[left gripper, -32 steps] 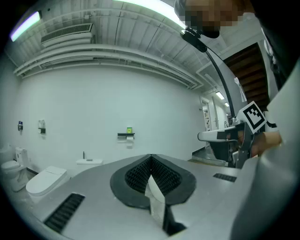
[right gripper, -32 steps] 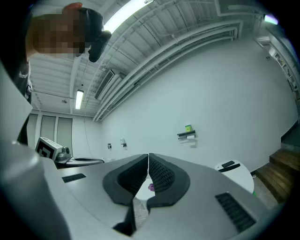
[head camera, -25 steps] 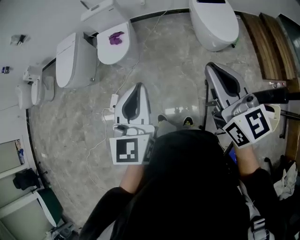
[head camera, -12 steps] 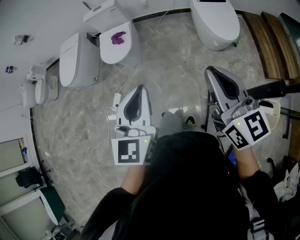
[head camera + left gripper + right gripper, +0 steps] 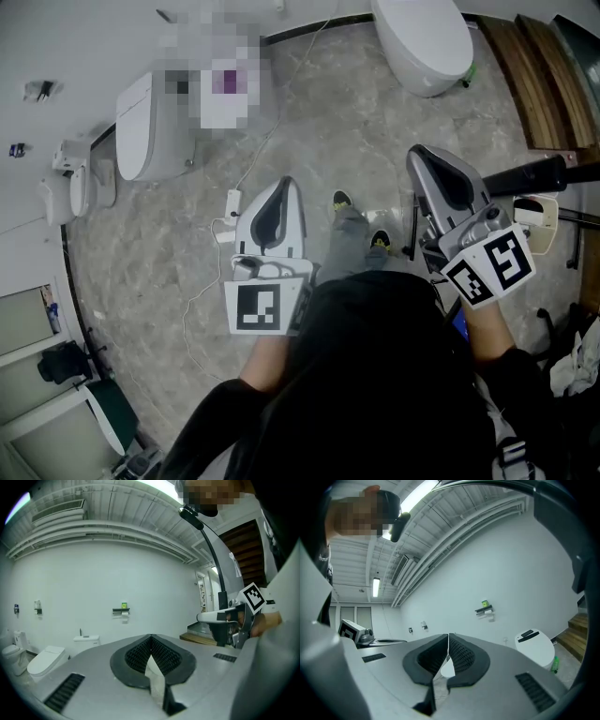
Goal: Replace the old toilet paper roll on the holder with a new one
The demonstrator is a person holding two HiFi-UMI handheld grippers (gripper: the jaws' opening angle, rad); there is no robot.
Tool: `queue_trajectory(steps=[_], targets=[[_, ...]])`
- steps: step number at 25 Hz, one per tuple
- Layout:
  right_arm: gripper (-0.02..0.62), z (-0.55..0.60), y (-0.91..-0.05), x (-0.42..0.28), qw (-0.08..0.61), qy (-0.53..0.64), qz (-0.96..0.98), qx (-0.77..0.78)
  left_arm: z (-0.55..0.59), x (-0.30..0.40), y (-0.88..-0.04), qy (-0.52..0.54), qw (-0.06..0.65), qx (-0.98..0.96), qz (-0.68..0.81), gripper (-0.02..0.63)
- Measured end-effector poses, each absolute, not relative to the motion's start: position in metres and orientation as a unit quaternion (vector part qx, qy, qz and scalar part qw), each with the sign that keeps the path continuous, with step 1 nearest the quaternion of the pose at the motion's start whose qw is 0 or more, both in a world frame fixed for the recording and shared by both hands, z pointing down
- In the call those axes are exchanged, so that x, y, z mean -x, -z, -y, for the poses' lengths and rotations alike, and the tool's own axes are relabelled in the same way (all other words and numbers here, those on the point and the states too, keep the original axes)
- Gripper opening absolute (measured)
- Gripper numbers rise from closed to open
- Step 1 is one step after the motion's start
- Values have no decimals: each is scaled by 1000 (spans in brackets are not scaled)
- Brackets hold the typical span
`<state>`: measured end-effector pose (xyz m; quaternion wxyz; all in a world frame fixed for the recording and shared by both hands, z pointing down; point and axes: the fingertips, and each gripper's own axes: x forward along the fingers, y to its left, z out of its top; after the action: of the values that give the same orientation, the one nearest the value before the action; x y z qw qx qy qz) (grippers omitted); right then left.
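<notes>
1. Holding nothing, left gripper [image 5: 284,183] and right gripper [image 5: 419,152] each have jaws pressed fully together.
2. Toilet paper roll [image 5: 124,614] hangs at its holder [image 5: 121,610] on the far wall, well apart from both grippers.

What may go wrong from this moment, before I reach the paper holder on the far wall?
1. The plug box with its cable lies on the floor near your shoes; you might trip.
2. A green item seems to sit on top of the paper holder; a claw could knock it off.
3. The left claw and right claw are both shut and empty; open one before grasping.
</notes>
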<state>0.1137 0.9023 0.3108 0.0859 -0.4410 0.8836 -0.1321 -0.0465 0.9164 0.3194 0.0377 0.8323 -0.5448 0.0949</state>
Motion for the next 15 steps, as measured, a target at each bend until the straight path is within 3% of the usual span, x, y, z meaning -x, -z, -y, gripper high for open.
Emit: queue_trajectory(steps=[15], targets=[[20,-876,-314,-85,82,139,-888,430,-891,67,-320,-92,47,-835,541,20]])
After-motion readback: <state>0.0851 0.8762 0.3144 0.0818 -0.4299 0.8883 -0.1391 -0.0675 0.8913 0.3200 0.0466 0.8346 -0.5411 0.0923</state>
